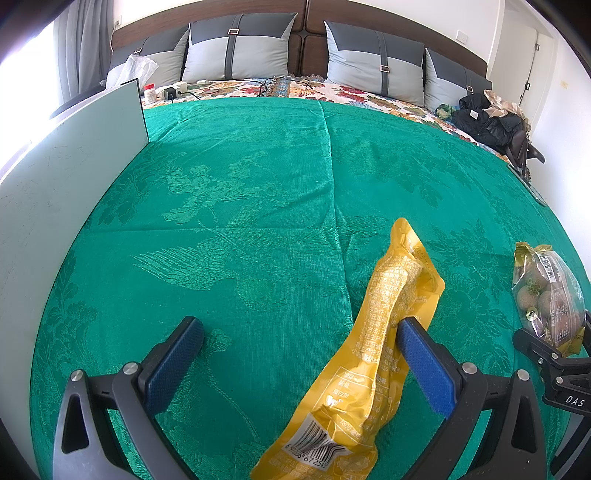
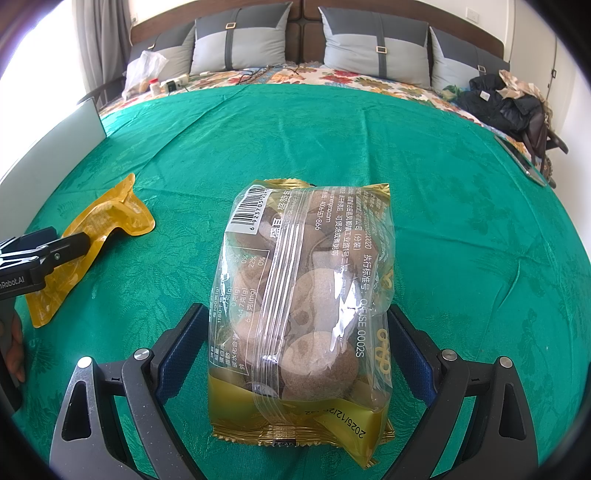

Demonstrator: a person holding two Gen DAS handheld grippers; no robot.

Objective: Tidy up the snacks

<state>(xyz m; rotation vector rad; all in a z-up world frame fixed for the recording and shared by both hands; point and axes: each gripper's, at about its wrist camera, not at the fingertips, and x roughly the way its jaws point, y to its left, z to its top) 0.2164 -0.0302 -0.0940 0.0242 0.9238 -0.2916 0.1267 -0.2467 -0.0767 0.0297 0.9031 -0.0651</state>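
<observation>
Largest first: green patterned cloth (image 1: 240,192), filling most of both views, creased down the middle. Cannot tell what lies under it.

Beyond its far edge, a bed with a floral sheet (image 2: 369,79), four grey two-tone pillows (image 1: 236,48) propped upright against a dark headboard (image 1: 306,22).

Along the cloth's left edge, a white board (image 1: 74,147) standing on edge.

On the bed's far right corner, a heap of dark clothing (image 2: 506,103).

On the cloth, near side and right of the crease: clear-and-gold snack bag (image 2: 303,295), lying flat, printed back and barcode facing up, round brown pieces showing through the film, date-stamped gold seam nearest the camera.

Left of it and apart from it: yellow snack pouch (image 1: 373,350), long and crumpled, lying lengthwise on the cloth, barcode end nearest the left wrist camera.

Right claw (image 2: 297,314): spread wide, one blue-padded finger on either side of the snack bag. Right-hand pad close against the film, left-hand pad just beside it. No squeeze visible.

Left claw (image 1: 299,325): spread wide too, nothing clamped. Yellow pouch lying between the fingers, off to the right, touching the right-hand pad only; left-hand pad well clear, over bare cloth.

At the left edge of the right wrist view, part of a hand (image 2: 16,347) on the left claw's handle.

Smallest, at the bed's left end: clear plastic bag (image 2: 144,70), white power strip (image 1: 175,90) with dark cables, small red-capped bottle (image 1: 149,92).
</observation>
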